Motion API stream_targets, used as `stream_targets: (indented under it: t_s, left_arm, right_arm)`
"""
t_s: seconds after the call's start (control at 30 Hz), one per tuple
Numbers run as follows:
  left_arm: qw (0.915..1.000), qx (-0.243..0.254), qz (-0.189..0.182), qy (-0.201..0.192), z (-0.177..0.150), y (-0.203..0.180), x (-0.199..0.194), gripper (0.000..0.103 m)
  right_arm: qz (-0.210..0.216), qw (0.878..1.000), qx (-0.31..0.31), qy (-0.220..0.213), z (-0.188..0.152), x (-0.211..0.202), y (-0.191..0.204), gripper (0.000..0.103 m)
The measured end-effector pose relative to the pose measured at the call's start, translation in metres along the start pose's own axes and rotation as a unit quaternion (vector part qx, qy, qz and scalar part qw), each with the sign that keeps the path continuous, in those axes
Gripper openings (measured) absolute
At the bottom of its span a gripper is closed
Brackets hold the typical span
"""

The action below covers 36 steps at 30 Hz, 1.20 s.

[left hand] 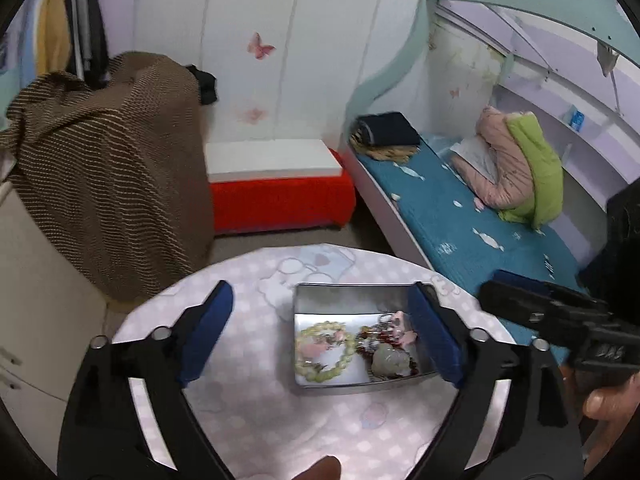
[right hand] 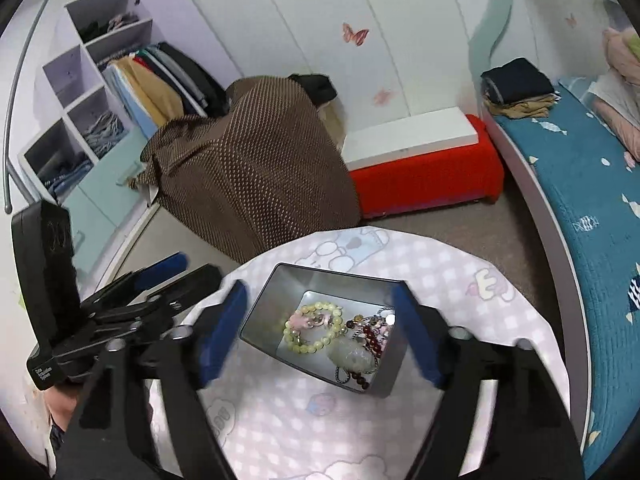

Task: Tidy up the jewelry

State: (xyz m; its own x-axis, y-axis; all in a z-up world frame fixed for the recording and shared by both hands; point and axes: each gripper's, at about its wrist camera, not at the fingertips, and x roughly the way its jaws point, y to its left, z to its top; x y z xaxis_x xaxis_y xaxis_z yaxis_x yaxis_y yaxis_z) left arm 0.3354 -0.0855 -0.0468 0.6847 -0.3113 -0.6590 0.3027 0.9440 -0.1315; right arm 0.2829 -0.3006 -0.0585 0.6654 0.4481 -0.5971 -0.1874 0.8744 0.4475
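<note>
- Tin (left hand: 320, 300) open, around the middle of the round table (left hand: 260, 412).
- Inside: pale green bead bracelet (left hand: 325, 350) on one side; dark red bead strand (left hand: 366, 342), pale stone pendant (left hand: 390, 362) and pink bits piled together on the other.
- Left gripper (left hand: 320, 332) above the tin, fingers (left hand: 206, 336) wide apart, holding nothing; one finger over the tin's edge.
- Right gripper (right hand: 320, 332) also above the tin, fingers (right hand: 222, 336) spread wide, empty.
- Beyond the table: brown cloth (left hand: 108, 168), red bench (left hand: 280, 196), blue bed (left hand: 460, 216).
</note>
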Motion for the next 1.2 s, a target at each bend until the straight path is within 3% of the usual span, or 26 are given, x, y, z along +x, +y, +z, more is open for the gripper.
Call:
stream_targets:
  t_s: [0.07,0.23,0.47,0.87,1.2]
  left_arm:
    - [0.9998,0.002,0.015,-0.011,-0.005,0.002,-0.013,0.092]
    - [0.9976,0.010,0.052,-0.045,-0.017,0.006,-0.052,0.096]
    - [0.9896,0.009,0.101,-0.101,-0.038,0.004,-0.130,0.098]
    - [0.9765,0.000,0.132,-0.170,-0.101,-0.006,-0.244,0.098]
    - [0.9716,0.003,0.123,-0.202,-0.149,-0.039,-0.304,0.098]
  right_arm:
    - [-0.010,1.000,0.003,-0.016,-0.002,-0.009,0.002,0.096]
    - [-0.031,0.999,-0.010,-0.034,-0.009,-0.028,0.014,0.096]
    - [-0.088,0.991,-0.070,-0.077,-0.034,-0.067,0.063,0.096]
    - [-0.117,0.976,-0.108,-0.148,-0.107,-0.151,0.119,0.096]
    - [-0.145,0.960,-0.143,-0.194,-0.147,-0.195,0.160,0.096]
